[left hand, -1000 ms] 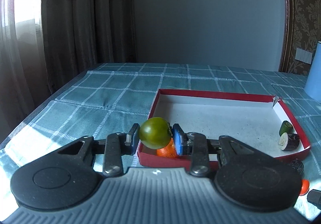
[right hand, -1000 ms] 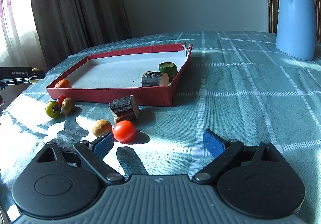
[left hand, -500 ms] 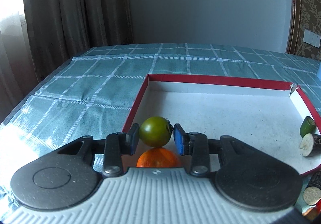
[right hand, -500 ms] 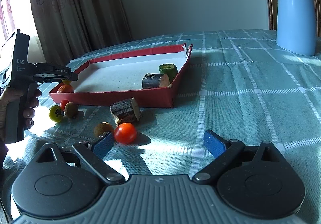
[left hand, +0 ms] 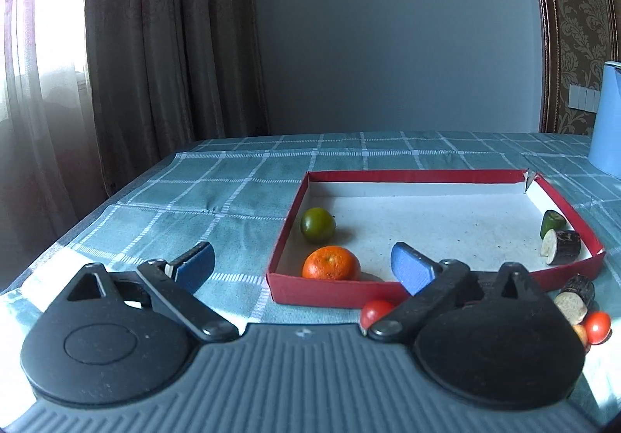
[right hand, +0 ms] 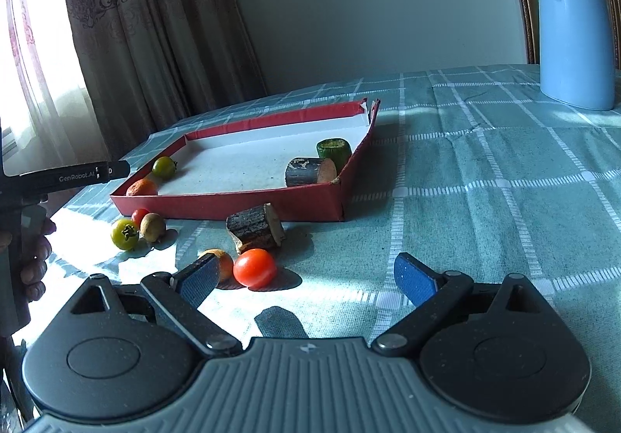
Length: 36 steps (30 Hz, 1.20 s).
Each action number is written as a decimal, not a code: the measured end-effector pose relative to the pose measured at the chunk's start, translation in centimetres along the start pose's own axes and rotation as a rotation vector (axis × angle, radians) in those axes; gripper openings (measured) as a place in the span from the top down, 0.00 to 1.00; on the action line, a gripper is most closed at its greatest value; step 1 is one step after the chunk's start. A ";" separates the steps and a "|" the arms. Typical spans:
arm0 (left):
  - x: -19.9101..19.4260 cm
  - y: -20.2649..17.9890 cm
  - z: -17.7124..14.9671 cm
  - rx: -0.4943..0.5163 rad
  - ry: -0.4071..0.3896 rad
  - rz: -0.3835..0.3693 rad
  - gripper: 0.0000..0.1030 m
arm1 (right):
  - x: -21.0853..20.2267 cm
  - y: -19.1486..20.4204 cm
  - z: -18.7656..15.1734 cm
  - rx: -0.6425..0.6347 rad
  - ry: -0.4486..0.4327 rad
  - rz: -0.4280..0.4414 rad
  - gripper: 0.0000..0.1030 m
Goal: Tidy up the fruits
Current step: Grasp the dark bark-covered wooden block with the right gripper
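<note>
The green tomato (left hand: 318, 224) lies inside the red tray (left hand: 333, 295), beside the orange (left hand: 331, 263) near the left wall. The left gripper (left hand: 302, 264) has just been opening and holds nothing; the right gripper (right hand: 306, 279) gapes empty too (over the cloth). The round fruit could roll if the tray is nudged.

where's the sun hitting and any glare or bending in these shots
Left wrist view: window glare washes out the left edge, the curtain bows from fisheye, and the red tray lies in soft shade. Right wrist view: a bright sun patch falls on the tablecloth at lower left, the red tomato casts a hard shadow, and the blue kettle leans from distortion.
</note>
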<state>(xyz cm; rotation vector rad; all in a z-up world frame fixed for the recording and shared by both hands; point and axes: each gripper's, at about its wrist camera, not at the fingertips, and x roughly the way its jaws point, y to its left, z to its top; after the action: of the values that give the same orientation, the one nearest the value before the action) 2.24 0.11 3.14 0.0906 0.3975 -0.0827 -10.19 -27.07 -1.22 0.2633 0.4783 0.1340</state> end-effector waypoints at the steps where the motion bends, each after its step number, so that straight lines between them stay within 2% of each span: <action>1: -0.6 0.4 -0.5 -0.022 0.002 0.012 0.01 | -0.1 0.1 0.0 -0.009 -0.008 0.006 0.06; 6: -0.3 2.7 -2.2 -0.152 0.054 0.048 0.00 | 0.3 1.7 0.7 -0.066 -0.027 -0.007 0.06; 8: 0.4 3.9 -2.4 -0.214 0.106 0.034 0.00 | 0.9 2.5 1.0 -0.094 -0.032 -0.014 0.06; 11: 1.6 5.1 -2.9 -0.284 0.194 0.072 0.00 | 2.2 3.7 1.6 -0.140 -0.029 -0.021 0.06; 13: 1.8 5.2 -3.0 -0.286 0.213 0.068 0.00 | 2.9 4.1 2.0 -0.146 -0.019 -0.012 0.07; 17: 1.3 4.4 -3.1 -0.240 0.196 0.081 0.00 | 4.3 4.4 2.6 -0.162 0.009 -0.028 0.16; 19: 1.5 4.5 -3.1 -0.243 0.209 0.077 0.00 | 5.0 4.6 2.6 -0.166 0.042 -0.024 0.34; 20: 1.4 4.6 -3.2 -0.249 0.208 0.075 0.00 | 5.2 4.7 2.5 -0.170 0.051 -0.025 0.37; 27: 1.4 4.8 -3.1 -0.265 0.202 0.065 0.00 | 5.9 4.9 2.3 -0.199 0.056 -0.058 0.38; 29: 1.5 4.8 -3.0 -0.266 0.204 0.065 0.00 | 6.1 5.0 2.3 -0.205 0.068 -0.052 0.45; 30: 1.7 4.8 -3.0 -0.264 0.205 0.068 0.00 | 6.3 5.0 2.3 -0.205 0.075 -0.051 0.51; 36: 1.7 4.7 -3.0 -0.261 0.206 0.071 0.00 | 6.5 4.7 2.3 -0.183 0.084 -0.040 0.52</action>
<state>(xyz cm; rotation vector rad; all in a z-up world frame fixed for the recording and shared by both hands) 3.10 5.02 0.11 -0.1456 0.6074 0.0491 -3.72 -21.89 -0.77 0.0692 0.5510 0.1495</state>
